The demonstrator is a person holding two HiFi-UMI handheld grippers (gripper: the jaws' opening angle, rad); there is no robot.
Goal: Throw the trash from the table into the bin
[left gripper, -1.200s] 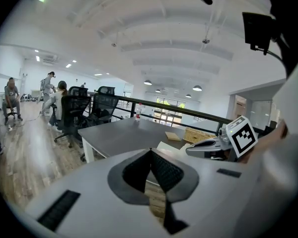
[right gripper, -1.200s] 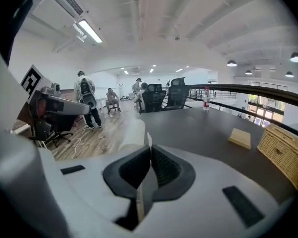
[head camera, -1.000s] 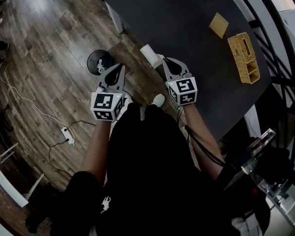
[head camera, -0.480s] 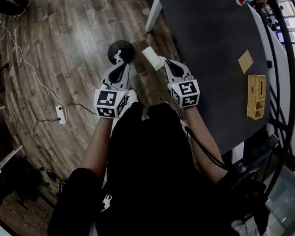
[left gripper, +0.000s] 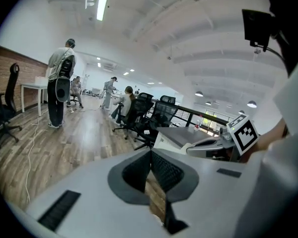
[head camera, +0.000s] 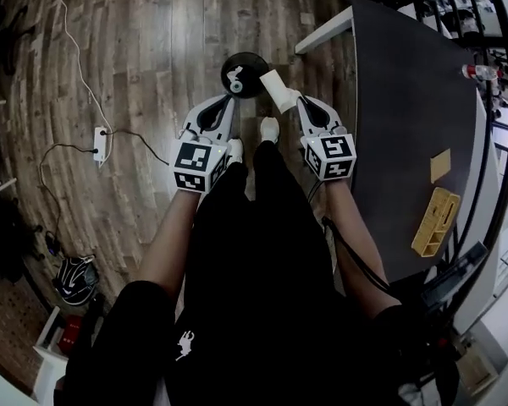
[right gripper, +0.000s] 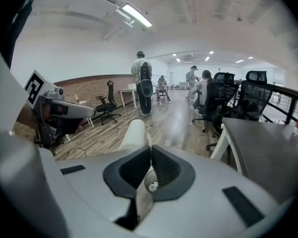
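Between the closed jaws of the right gripper [head camera: 295,102] a white paper cup [head camera: 273,88] is pinched by its wall, as the right gripper view shows. Its long axis is pointed away from the jaw tips, up and to the left in the head view, so that its far end is seen against the rim of a round black bin [head camera: 254,59] on the wooden floor. The bin is judged to lie just ahead of both grippers, between them. The left gripper [head camera: 227,101] is shut on nothing. A white scrap [head camera: 234,79] is seen inside the bin. The dark table [head camera: 406,142] is found to the right, well apart from the cup.
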